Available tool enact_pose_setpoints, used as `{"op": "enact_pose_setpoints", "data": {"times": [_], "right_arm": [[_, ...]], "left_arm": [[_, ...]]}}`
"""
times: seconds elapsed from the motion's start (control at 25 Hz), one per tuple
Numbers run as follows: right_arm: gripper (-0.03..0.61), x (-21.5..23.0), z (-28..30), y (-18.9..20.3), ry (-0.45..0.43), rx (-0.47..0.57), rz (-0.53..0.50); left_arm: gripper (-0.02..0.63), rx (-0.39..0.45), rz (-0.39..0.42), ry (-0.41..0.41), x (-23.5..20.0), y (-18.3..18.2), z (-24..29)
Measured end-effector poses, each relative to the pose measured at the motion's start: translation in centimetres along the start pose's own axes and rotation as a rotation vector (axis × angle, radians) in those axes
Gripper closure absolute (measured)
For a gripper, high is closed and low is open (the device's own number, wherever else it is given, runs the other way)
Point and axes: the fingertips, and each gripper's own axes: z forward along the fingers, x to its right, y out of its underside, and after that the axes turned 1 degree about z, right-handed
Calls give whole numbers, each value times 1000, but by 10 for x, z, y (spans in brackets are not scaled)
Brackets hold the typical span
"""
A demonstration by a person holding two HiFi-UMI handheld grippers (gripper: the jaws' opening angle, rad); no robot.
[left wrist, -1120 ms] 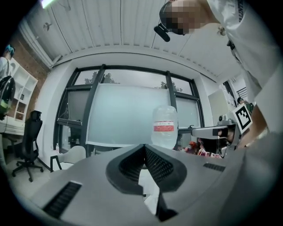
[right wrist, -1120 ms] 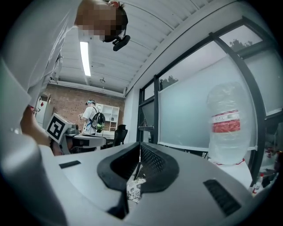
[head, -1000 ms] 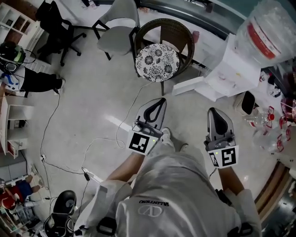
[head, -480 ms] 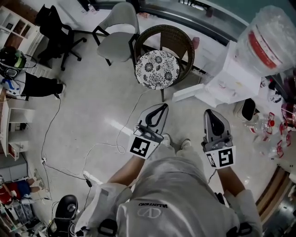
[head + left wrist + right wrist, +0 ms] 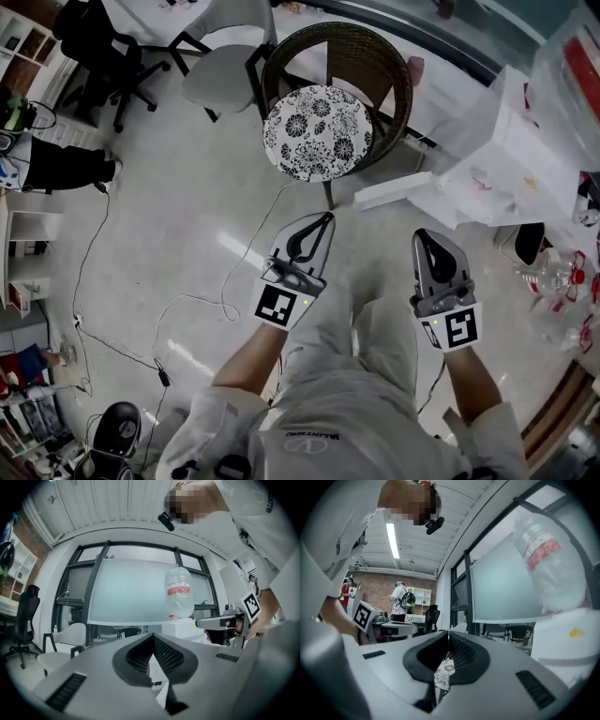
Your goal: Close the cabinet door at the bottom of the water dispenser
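The white water dispenser (image 5: 511, 155) stands at the right of the head view, with its clear bottle (image 5: 577, 56) on top. Its bottom cabinet door (image 5: 396, 190) is swung out to the left as a white panel. My left gripper (image 5: 325, 218) and right gripper (image 5: 425, 236) are side by side over the person's knees, both shut and empty, short of the door. The left gripper view shows shut jaws (image 5: 152, 637) pointing level at the dispenser and bottle (image 5: 179, 592). In the right gripper view the jaws (image 5: 449, 633) are shut, with the bottle (image 5: 553, 569) high on the right.
A wicker chair with a floral cushion (image 5: 317, 131) stands just left of the open door. A grey chair (image 5: 220, 80) and a black office chair (image 5: 94, 47) are farther back. Cables (image 5: 234, 281) lie on the floor at left. Plastic bottles (image 5: 553, 277) sit right of the dispenser.
The person has crouched, and both grippers have come down together toward the floor. The chair and the dispenser now look larger and nearer. Both jaws stayed shut.
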Motion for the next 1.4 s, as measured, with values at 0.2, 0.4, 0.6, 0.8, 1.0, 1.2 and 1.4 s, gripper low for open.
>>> {"op": "enact_pose_setpoints", "data": {"times": [0.2, 0.4, 0.6, 0.8, 1.0, 1.2, 1.4], "right_arm": [[560, 28, 24, 155, -20, -35, 4], [560, 29, 53, 283, -58, -11, -12], [560, 23, 72, 375, -110, 0, 0], [560, 28, 84, 440, -150, -8, -25], [560, 36, 89, 483, -159, 4, -19], [560, 36, 95, 506, -183, 1, -31], [560, 42, 93, 518, -179, 8, -23]], "left_arm": [[612, -9, 43, 26, -5, 146, 32], [612, -30, 87, 51, -5, 279, 47], [612, -19, 86, 57, -7, 374, 58], [612, 8, 115, 91, -9, 431, 71], [602, 30, 111, 135, -8, 473, 81], [513, 26, 111, 178, -2, 498, 93], [393, 28, 59, 213, -5, 507, 109]]}}
